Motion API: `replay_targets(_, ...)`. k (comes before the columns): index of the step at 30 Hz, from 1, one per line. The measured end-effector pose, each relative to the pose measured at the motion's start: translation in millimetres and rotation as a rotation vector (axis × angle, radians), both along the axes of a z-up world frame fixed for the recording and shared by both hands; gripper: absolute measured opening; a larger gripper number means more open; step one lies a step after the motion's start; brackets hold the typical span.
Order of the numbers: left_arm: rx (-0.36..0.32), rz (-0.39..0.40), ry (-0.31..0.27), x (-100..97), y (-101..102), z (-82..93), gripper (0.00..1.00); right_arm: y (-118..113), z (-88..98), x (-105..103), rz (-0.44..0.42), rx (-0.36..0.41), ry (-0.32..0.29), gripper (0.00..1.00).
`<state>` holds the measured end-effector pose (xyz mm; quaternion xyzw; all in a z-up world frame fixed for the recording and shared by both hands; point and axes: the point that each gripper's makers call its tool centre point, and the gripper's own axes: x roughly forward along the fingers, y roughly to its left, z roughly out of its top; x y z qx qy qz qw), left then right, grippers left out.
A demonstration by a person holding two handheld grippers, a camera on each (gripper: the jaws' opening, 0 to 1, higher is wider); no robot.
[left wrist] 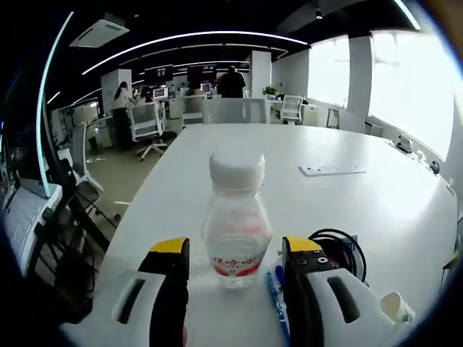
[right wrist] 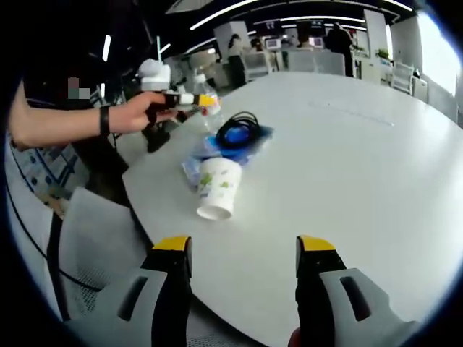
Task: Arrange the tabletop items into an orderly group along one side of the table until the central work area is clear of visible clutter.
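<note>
**Along the near edge, the gathering is mostly done**

Along one side of the white bench the clutter already sits bunched: a paper cup lying on its side, a coiled black cable on a blue packet just behind it, and a clear bottle with a white cap. A blue pen lies beside the bottle. The left tool has its jaws spread either side of the bottle, not touching it as far as I can tell. The right tool hangs open and empty over bare bench. One flat white strip lies well apart, out in the middle; I'd judge that the main piece left to bring over, and the cup could be stood upright.
</note>
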<state>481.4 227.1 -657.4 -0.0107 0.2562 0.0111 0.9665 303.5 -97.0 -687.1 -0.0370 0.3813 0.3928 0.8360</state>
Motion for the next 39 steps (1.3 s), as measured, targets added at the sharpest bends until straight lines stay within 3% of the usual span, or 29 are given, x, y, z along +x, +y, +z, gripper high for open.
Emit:
replay_targets(12,0.007,0.0,0.004,-44.2,4,10.5,0.5,11,3.6,-1,0.011,0.019,-0.02,0.55)
replay_targets(30,-0.027,-0.028,0.025,-105.4,-24,11.2,0.51,15,12.1,-6,-0.011,0.059,-0.03,0.54)
replay_targets(39,-0.031,-0.057,0.032,-122.5,-38,8.3,0.51,14,13.5,-8,-0.022,0.084,-0.021,0.53)
